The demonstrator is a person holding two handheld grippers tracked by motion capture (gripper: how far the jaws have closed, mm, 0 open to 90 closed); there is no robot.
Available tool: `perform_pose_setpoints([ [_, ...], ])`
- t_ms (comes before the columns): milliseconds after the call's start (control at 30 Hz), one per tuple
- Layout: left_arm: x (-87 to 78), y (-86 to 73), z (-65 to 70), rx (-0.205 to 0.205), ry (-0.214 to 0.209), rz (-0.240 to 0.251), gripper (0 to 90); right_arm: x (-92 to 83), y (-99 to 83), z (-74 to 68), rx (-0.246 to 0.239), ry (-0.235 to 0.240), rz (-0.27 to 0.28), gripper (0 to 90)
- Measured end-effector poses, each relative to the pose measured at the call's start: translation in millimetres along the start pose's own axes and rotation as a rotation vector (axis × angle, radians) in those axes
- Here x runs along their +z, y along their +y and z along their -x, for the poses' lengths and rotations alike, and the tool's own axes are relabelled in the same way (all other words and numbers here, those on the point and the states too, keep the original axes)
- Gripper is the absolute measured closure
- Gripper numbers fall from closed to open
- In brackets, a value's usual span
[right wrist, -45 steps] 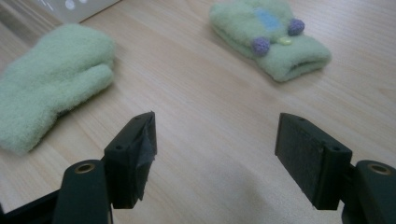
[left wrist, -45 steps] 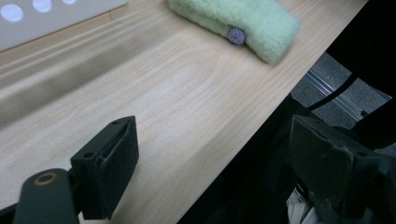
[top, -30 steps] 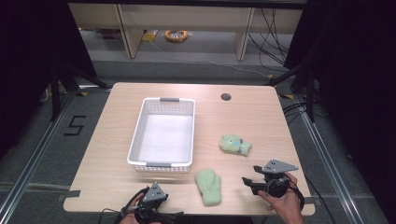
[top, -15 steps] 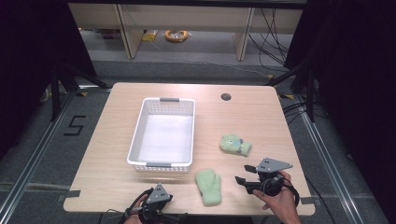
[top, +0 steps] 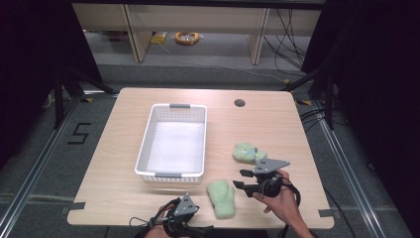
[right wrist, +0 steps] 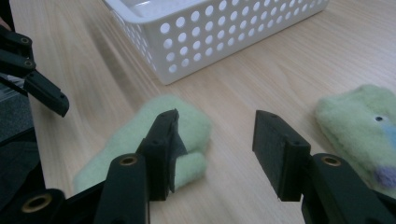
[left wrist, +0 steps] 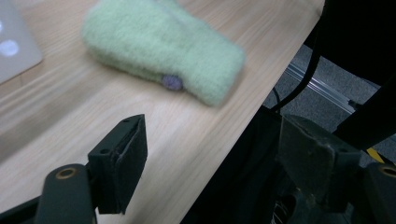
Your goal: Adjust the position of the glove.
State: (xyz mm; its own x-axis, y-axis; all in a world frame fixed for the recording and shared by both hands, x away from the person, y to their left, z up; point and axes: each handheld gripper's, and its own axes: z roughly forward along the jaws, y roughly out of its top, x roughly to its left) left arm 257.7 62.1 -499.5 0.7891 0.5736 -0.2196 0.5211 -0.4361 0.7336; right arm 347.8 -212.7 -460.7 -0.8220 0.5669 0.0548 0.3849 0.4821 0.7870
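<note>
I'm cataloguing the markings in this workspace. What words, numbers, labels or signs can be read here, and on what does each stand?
"5": a dark numeral on the grey floor left of the light wooden table.
No readable text on the white perforated plastic basket, the two fuzzy pale green mittens, or the black grippers.
The small things on the floor beyond the table are too small to read.
</note>
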Motion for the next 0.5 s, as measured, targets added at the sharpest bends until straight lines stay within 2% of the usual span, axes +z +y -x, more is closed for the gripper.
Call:
perform_pose_setpoints([
  [33,2.3,1.3,2.1,-0.009,-0.011,0.016,24.1,2.3,1.7,0.3,-0.005,0.001,-0.008,51.5],
  [100,5.5,6.7,4.3,0.026,0.004,0.005,25.9,10.8,7.9,0.4,-0.001,0.014,-0.032,51.6],
  [133,5.5,6.7,4.3,0.026,0.004,0.005,26.6,10.8,7.9,0.4,-0.001,0.014,-0.032,51.6],
  [167,6.2,8.6,3.1,0.056,0.014,-0.017,26.6,13.8,9.9,1.1,-0.005,0.019,-0.039,51.6],
  [200,11.2,10.6,3.8,0.064,0.029,-0.01,28.6,19.8,13.1,2.2,-0.006,0.026,-0.049,52.2],
  [300,16.2,11.7,2.7,0.067,0.042,-0.024,31.1,26.7,15.2,2.6,-0.003,0.032,-0.055,52.6],
  [333,18.0,12.6,3.2,0.067,0.03,-0.022,31.8,29.8,16.6,3.8,-0.008,0.042,-0.058,53.3],
  [367,19.1,13.8,2.5,0.082,0.032,-0.024,33.2,33.1,17.8,3.9,-0.005,0.052,-0.062,53.6],
  [400,21.0,14.7,3.1,0.073,0.03,-0.011,34.4,36.2,18.9,2.6,0.004,0.062,-0.074,54.0],
  [500,24.4,18.0,4.0,0.059,0.03,-0.016,36.1,44.4,22.2,4.0,-0.007,0.083,-0.1,55.3],
])
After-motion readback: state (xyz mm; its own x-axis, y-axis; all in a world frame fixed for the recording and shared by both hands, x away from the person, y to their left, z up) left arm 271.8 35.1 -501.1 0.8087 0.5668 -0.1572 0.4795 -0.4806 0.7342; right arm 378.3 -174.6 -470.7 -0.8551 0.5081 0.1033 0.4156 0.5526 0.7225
